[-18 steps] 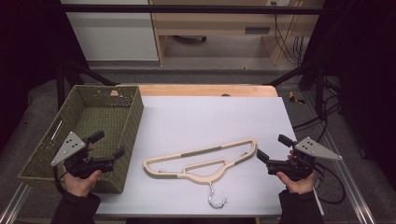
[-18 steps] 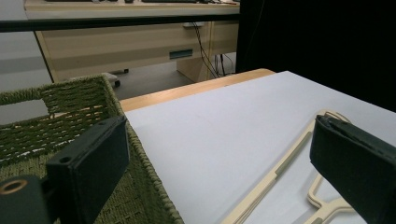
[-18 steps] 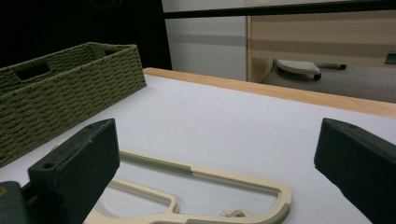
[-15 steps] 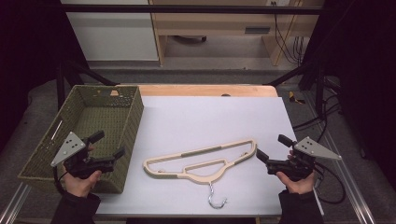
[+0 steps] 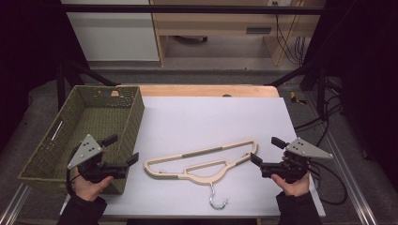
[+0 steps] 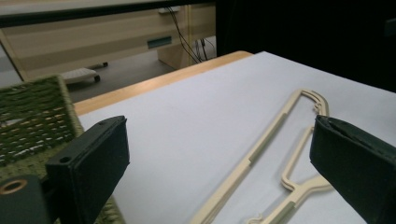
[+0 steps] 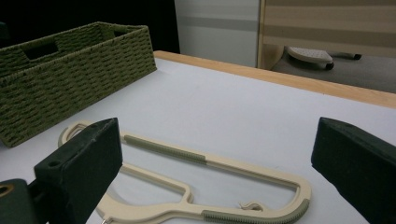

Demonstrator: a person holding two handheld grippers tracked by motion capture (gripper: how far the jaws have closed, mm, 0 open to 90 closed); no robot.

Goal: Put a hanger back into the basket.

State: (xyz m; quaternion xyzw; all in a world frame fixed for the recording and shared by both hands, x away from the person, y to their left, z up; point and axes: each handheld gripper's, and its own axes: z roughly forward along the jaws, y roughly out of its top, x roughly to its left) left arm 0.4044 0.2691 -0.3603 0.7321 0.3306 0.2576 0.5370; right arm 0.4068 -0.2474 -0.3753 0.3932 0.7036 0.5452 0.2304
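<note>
Hovering my left claw and right claw wide and empty at either end of the cream hanger, flat on the counter, I'd pinch its thin shoulder bars squarely; beyond its left end sits the green basket.

Setting: laboratory or recording bay, indoor. Evidence: white tabletop with a bare wooden strip along its far edge, enclosed by a black metal frame and dark curtain-like surrounds at both sides. Loose black cables hang at the far right and trail over the grey carpeted floor. Light wooden office furniture and a white cabinet stand beyond the far edge.
</note>
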